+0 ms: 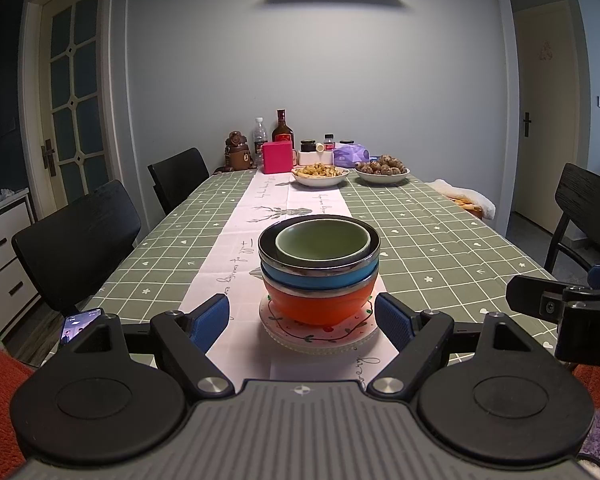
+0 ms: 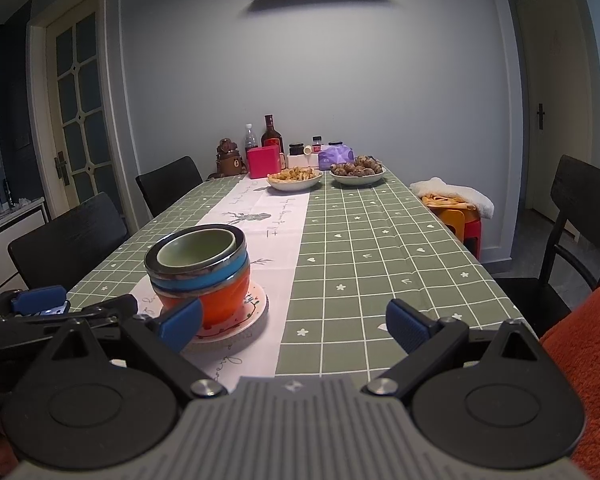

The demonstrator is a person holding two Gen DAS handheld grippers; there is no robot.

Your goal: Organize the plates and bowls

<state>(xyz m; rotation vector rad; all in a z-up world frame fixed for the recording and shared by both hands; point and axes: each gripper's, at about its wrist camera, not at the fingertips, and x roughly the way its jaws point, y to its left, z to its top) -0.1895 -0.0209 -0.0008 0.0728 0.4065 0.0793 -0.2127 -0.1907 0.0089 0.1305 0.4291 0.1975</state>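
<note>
Stack sits on the white runner of the counter (image 1: 440, 240), near edge, at 12 o'clock from the left tool (image 1: 302, 320) and approx 10 o'clock from the right tool (image 2: 294, 322). Bottom up: floral plate (image 1: 320, 334), orange bowl (image 1: 320, 306), blue bowl (image 1: 320, 278), dark-rimmed bowl (image 1: 268, 250), w/ a green bowl (image 1: 322, 242) nested inside on top. Left tool: jaws wide apart, holding nothing, blue pads flanking the plate at 9 and 3 o'clock but not touching it. Right tool: also spread wide, empty, pointing over bare checked cloth; its left pad only overlaps the stack in view, prob. not in contact. Judged step: stacking looks done or nearly so; left tool seems lined up either to grip the plate edge or just to back off, can't tell which. If the stack is to be shifted, next move needs a low grip on the plate rim, w/ the other tool steadying the bowls, since the tower is tall and the top bowls sit slightly off-centre. Food dishes (image 1: 320, 176) at far end, approx 12 o'clock, well apart.
</note>
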